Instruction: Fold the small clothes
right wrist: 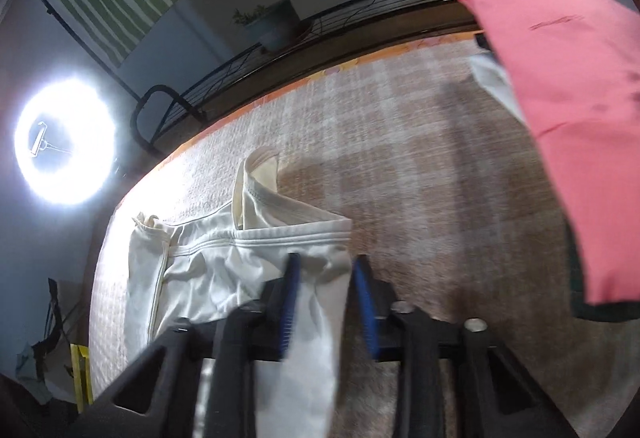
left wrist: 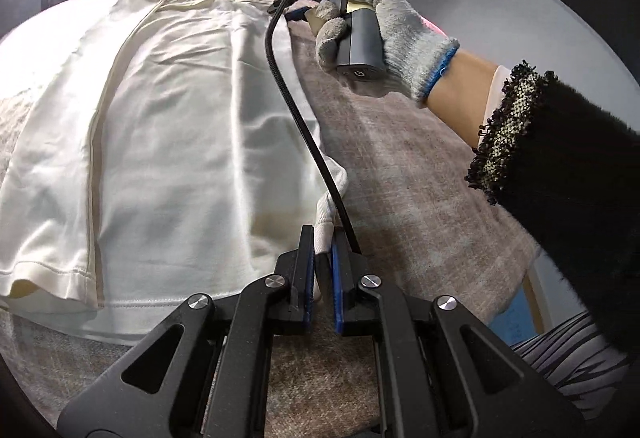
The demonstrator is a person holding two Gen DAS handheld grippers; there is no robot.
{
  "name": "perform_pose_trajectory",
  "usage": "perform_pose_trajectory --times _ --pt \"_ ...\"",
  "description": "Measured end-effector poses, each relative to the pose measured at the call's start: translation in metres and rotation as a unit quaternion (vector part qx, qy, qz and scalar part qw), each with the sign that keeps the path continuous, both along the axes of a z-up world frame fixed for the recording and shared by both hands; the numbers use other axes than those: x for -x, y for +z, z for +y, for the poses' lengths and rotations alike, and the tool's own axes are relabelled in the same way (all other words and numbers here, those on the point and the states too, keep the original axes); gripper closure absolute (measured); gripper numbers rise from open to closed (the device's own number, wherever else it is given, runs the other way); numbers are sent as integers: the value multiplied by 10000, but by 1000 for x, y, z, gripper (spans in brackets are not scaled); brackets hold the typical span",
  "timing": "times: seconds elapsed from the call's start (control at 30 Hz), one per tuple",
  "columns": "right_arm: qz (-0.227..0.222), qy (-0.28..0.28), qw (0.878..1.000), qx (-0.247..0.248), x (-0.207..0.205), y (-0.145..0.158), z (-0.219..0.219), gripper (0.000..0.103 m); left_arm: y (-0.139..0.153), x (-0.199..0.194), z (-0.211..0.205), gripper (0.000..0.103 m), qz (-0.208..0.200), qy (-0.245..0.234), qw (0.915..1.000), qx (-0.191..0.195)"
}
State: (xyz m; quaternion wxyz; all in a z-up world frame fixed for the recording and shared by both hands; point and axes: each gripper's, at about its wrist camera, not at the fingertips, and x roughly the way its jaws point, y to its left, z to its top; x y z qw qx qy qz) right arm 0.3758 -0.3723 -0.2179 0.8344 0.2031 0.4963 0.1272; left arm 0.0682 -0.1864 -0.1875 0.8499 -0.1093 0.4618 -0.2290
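A cream-white small garment (left wrist: 168, 126) lies spread on the plaid pinkish cloth of the table (left wrist: 420, 198). My left gripper (left wrist: 322, 242) is shut on the garment's near right corner, a pinch of cloth between its blue pads. In the right wrist view the same garment (right wrist: 224, 270) shows its waistband and far corner. My right gripper (right wrist: 326, 270) stands with jaws apart over the garment's right edge, cloth lying between them. In the left wrist view the gloved hand (left wrist: 384, 34) holds the right gripper's body at the garment's far right corner.
A folded pink garment (right wrist: 568, 110) lies at the table's back right with a white piece (right wrist: 496, 86) under it. A black cable (left wrist: 296, 110) runs across the garment. A ring light (right wrist: 64, 142), a potted plant (right wrist: 272, 22) and a wire rack stand behind the table.
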Motion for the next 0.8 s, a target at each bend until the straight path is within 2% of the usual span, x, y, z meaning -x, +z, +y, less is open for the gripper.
perform_pose_trajectory --times 0.03,0.2,0.43,0.63,0.8 --pt "14 7 10000 -22 -1 3 0 98 0 -1 3 98 33 28 10000 75" --pt "-35 -106 9999 -118 -2 31 3 100 3 1 18 98 86 179 9991 383" --pt "-229 176 9983 513 -6 56 50 100 8 13 58 98 130 614 9957 675" --pt "-346 504 9950 791 -11 59 102 100 4 20 80 98 187 951 9927 712" --pt "-271 703 9924 976 -17 44 138 101 -4 19 92 98 328 1146 9906 676"
